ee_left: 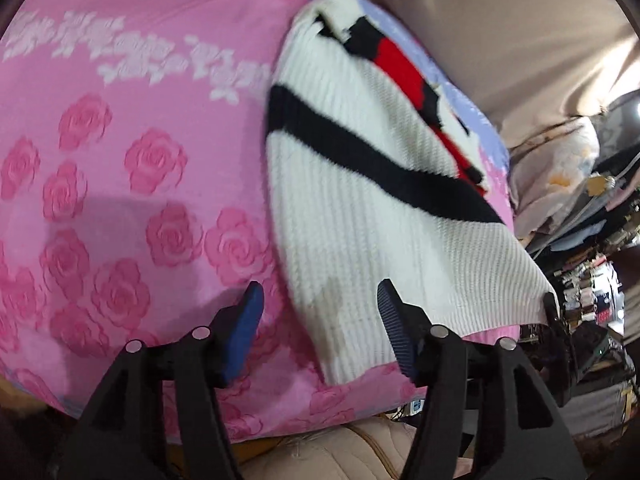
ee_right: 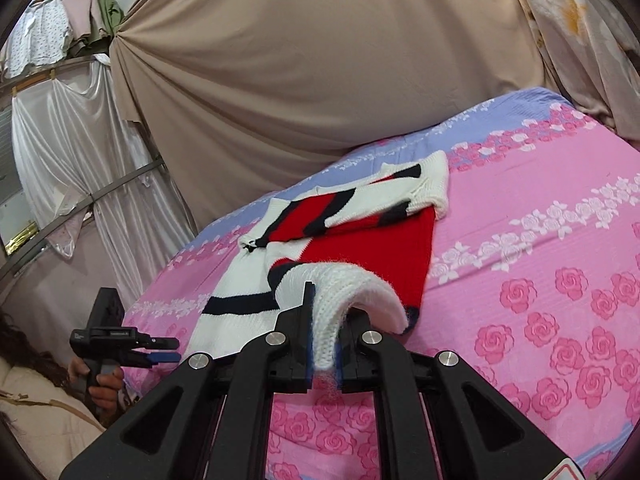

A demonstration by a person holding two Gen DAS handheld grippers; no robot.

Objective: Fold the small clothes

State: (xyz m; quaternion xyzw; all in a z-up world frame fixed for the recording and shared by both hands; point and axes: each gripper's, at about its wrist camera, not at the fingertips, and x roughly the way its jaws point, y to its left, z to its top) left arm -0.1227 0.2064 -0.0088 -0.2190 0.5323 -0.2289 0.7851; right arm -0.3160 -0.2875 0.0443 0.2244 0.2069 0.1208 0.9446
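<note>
Left wrist view: one white ribbed knit sweater with black bands and red blocks (ee_left: 360,184) lies spread on a pink bedsheet patterned with embossed roses and a lilac border (ee_left: 132,160). The left gripper (ee_left: 320,316) is released, its two blue ridged pads parted, hovering at the sweater's near hem edge; that edge sits between the pads without touching them. A beige draped cloth (ee_left: 500,32) hangs behind.

Right wrist view: the same sweater (ee_right: 360,236) lies across the sheet (ee_right: 540,280), one sleeve folded over its red chest. The right gripper (ee_right: 324,344) is clenched on a fuzzy white knit corner, lifted into an arch just ahead of its fingers. The left gripper (ee_right: 162,350) appears at left, parted, beside the sweater's hem.
</note>
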